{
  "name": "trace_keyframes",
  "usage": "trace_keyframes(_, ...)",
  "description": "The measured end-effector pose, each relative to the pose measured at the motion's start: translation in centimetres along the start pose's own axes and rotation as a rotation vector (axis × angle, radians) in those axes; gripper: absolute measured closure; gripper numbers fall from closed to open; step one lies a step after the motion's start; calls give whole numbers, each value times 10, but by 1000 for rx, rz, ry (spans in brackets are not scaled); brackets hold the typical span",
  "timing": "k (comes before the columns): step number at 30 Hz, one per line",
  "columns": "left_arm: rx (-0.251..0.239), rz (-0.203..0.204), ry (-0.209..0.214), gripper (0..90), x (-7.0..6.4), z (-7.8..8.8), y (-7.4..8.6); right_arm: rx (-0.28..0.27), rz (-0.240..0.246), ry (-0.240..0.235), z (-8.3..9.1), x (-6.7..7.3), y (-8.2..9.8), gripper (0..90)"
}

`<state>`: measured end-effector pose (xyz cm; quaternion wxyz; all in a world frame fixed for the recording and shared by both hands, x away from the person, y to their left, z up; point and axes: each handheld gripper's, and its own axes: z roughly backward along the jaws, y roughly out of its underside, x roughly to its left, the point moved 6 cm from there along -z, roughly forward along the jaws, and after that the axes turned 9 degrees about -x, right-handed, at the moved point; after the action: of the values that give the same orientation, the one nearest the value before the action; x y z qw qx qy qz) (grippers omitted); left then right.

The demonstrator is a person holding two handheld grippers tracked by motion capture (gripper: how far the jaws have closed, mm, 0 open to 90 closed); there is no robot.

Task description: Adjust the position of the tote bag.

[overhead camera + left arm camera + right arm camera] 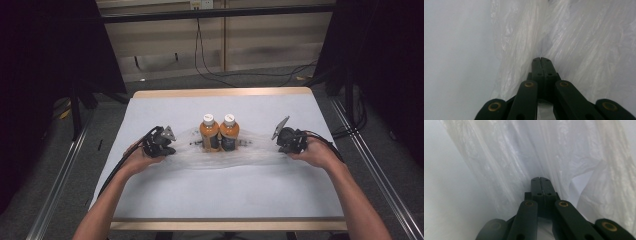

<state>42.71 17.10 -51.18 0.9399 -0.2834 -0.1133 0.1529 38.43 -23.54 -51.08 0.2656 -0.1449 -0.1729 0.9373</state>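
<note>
Two orange drink bottles with white caps, one on the left (209,132) and one on the right (229,131), stand upright side by side inside a clear plastic bag (250,156) at the middle of the table. My left gripper (173,148) pinches the bag's left end and my right gripper (277,145) its right end, so the film is stretched flat between them. In the left gripper view the jaws (540,59) are pressed together on the wrinkled film (579,37). The right gripper view likewise has its jaws (540,179) closed on the film (506,157).
The table (225,195) carries a pale blue-white cover and has wooden edges at front and back. Metal rails run along the floor on both sides, and cables hang behind the far edge. Black stands flank the table.
</note>
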Motion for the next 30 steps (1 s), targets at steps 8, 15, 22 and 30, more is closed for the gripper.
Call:
trace_keyframes(8,6,37,-39,900,19,-5,-2,-38,-30,-4,-3,-8,-2,900)
trace_keyframes(15,-33,65,-55,900,32,-9,-1,-80,-52,8,-10,-22,-7,900)
trace_keyframes(22,-58,119,-72,900,39,-10,1,-91,-70,37,-11,-23,-7,900)
trace_keyframes(30,-173,202,-49,900,32,-9,3,-159,-115,31,-10,-23,-3,900)
